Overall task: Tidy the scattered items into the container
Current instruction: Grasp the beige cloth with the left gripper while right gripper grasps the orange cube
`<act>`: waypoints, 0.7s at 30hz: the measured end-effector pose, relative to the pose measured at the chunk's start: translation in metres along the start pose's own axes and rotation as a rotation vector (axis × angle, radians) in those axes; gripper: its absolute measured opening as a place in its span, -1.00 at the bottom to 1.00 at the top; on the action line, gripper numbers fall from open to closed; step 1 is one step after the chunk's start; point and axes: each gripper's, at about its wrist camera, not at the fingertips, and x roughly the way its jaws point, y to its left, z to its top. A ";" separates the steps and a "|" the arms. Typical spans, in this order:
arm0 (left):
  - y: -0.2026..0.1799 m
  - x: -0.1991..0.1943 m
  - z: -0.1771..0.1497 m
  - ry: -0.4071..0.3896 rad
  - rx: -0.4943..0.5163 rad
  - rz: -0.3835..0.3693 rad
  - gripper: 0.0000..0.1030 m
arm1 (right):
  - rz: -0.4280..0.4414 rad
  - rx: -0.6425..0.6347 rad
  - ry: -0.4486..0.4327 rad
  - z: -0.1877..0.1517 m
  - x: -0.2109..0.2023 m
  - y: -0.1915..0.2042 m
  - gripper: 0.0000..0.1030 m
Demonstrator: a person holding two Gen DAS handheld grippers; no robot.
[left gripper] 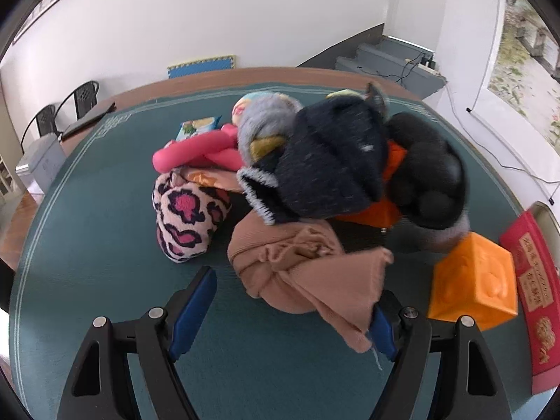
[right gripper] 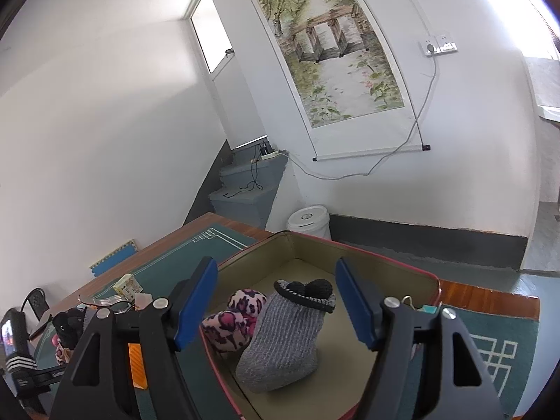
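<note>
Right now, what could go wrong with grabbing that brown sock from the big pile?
The left gripper is open around the brown sock, which lies under the dark fuzzy sock; lifting it may tumble the pile. Its loose end could snag the orange block. The tin already holds two socks, so space is shrinking.

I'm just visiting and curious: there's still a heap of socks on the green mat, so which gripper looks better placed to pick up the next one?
Left, probably. The left gripper is open, its fingers either side of the tan sock in the pile. The right gripper hangs open over the tin, where a grey sock already lies.
</note>
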 end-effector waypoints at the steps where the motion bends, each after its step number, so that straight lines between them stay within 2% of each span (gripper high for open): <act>1: 0.001 0.001 0.000 -0.001 -0.004 -0.004 0.57 | 0.007 -0.006 -0.002 0.000 -0.001 0.001 0.44; 5: 0.007 0.004 -0.002 -0.007 -0.028 -0.049 0.55 | 0.051 -0.060 -0.021 -0.004 -0.005 0.013 0.47; 6: 0.008 0.005 -0.002 -0.004 -0.034 -0.067 0.37 | 0.065 -0.079 -0.026 -0.005 -0.006 0.018 0.48; 7: 0.009 0.005 -0.002 -0.002 -0.039 -0.078 0.28 | 0.083 -0.103 -0.029 -0.007 -0.007 0.023 0.50; 15: 0.017 -0.008 -0.010 0.002 -0.069 -0.070 0.24 | 0.209 -0.280 -0.039 -0.024 -0.014 0.058 0.52; 21: 0.021 -0.025 -0.014 -0.012 -0.089 -0.066 0.24 | 0.251 -0.368 0.014 -0.038 -0.007 0.075 0.52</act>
